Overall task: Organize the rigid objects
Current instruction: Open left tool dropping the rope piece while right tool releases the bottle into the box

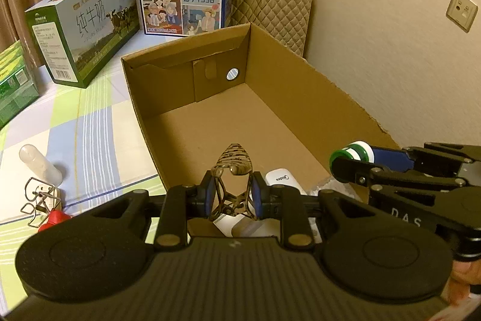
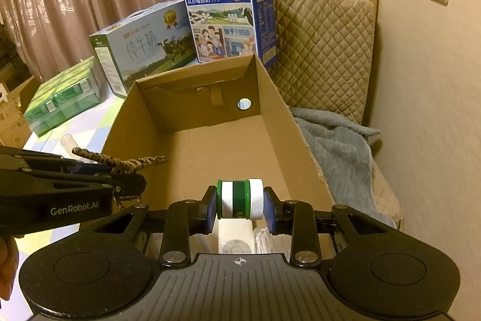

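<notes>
Already both claws hang over the near end of the cardboard box (image 2: 270, 98), its bare floor ahead and below them. Left gripper (image 1: 233, 194) is clamped on a leopard-print hair claw (image 1: 233, 164), long axis pointing forward into the box. Right gripper (image 2: 239, 200) pinches a small green bottle (image 2: 237, 199) crosswise, white cap to the right. Under both, a white remote (image 1: 281, 179) and clear plastic are mostly hidden
</notes>
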### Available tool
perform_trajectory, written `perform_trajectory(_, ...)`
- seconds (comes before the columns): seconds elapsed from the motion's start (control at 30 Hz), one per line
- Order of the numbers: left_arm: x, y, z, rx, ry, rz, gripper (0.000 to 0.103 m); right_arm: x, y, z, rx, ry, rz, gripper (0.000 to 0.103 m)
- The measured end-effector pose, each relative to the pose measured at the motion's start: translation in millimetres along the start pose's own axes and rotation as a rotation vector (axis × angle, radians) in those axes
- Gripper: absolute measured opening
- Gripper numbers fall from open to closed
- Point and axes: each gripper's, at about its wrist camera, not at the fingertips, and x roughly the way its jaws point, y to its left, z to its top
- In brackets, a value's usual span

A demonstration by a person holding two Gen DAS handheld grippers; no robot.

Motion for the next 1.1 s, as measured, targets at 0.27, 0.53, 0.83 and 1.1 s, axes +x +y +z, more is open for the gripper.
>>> perform_trajectory(0.27,-2.0,1.1,3.5,0.009,-0.015,0.011,0.022,-2.0,-0.6,-0.6,0.000,-0.005,0.000,0.028)
perform_trajectory(0.53,-11.0,7.0,1.9,-0.002,-0.027,0.018,0.022,-2.5,4.5,1.1,0.001,-0.006,0.003,0.028)
perform_trajectory(0.83,-16.8,6.0,-3.6,-0.003,-0.028,0.015,0.022,-1.7,6.9,-0.8,0.006,-0.003,0.005,0.028)
perform_trajectory(1.1,-18.4,6.0,-4.6,-0.006,-0.032,0.016,0.022,-1.0,7.5,-1.5,0.007,-0.002,0.005,0.029)
